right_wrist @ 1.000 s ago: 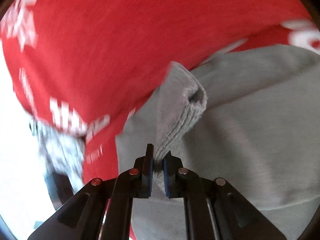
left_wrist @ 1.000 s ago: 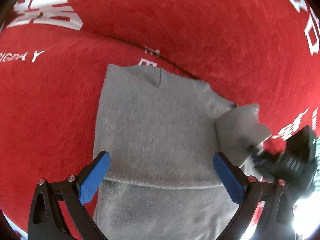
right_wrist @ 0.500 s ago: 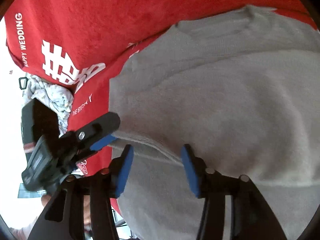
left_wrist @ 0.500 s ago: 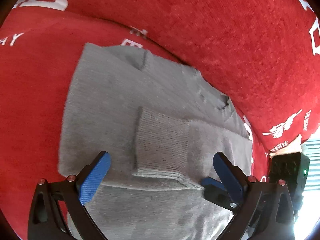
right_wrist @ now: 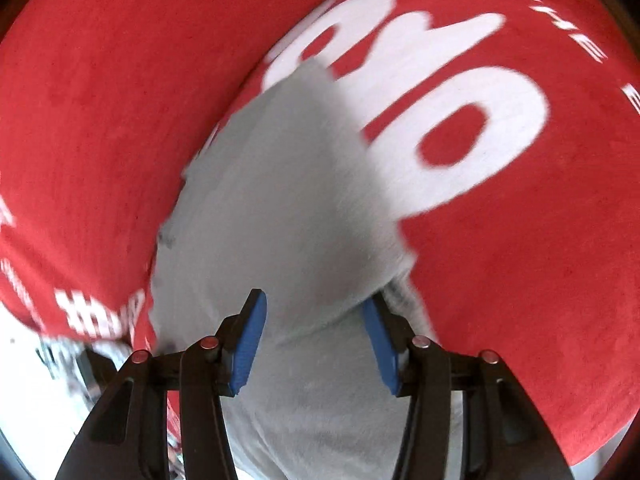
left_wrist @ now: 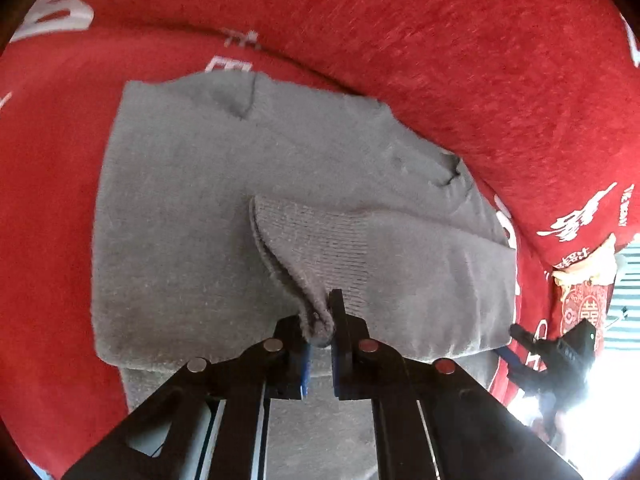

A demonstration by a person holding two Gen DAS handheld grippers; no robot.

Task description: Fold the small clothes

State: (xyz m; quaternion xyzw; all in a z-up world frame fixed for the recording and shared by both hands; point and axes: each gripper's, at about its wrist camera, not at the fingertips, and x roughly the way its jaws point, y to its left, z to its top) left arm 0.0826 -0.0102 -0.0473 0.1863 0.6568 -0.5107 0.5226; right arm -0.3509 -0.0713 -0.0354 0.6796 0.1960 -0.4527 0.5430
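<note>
A small grey knitted sweater (left_wrist: pixel 192 200) lies partly folded on a red sofa cover. One sleeve is laid across its body, ending in a ribbed cuff (left_wrist: pixel 320 240). My left gripper (left_wrist: pixel 319 334) is shut on the lower corner of that cuff and lifts it slightly. My right gripper (right_wrist: pixel 316 334) is open, its blue pads (right_wrist: pixel 250 344) astride the sweater's grey fabric (right_wrist: pixel 288 208) near an edge; this view is blurred. The right gripper also shows at the far right of the left wrist view (left_wrist: pixel 516 350), by the sweater's right edge.
The red plush sofa cover (left_wrist: pixel 460 60) with white lettering (right_wrist: pixel 460 92) covers the seat and the backrest behind the sweater. A red patterned item (left_wrist: pixel 584 308) and bright light sit at the seat's right end.
My left gripper has closed on the sleeve cuff, having been open before. My right gripper let go of the sleeve, opened, and moved to the sweater's side.
</note>
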